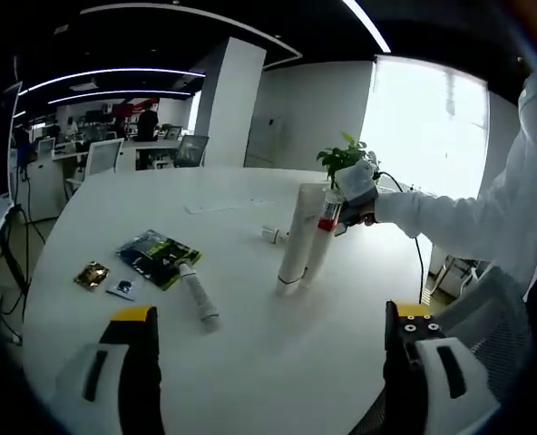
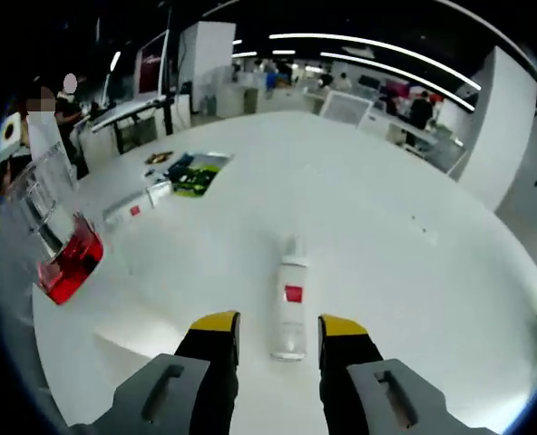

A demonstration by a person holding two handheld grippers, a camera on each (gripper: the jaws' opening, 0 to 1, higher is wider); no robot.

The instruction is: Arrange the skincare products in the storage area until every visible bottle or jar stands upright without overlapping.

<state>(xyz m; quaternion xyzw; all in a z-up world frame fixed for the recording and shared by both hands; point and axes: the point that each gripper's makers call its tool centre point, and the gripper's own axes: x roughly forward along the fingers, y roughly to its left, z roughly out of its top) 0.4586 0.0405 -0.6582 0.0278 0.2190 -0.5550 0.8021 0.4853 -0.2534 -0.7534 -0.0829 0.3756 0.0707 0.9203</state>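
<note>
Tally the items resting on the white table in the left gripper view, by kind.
Tall white tubes standing upright: 2
White tubes lying flat: 2
Flat sachets and packets: 3
Total: 7

white round table (image 1: 250, 362), potted green plant (image 1: 343, 157), office chairs (image 1: 102, 156), desks behind, bright window (image 1: 423, 127)

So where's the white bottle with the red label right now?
In the right gripper view, the white bottle with the red label lies on its side on the white table, just ahead of the right gripper and roughly between its open jaws.
</note>
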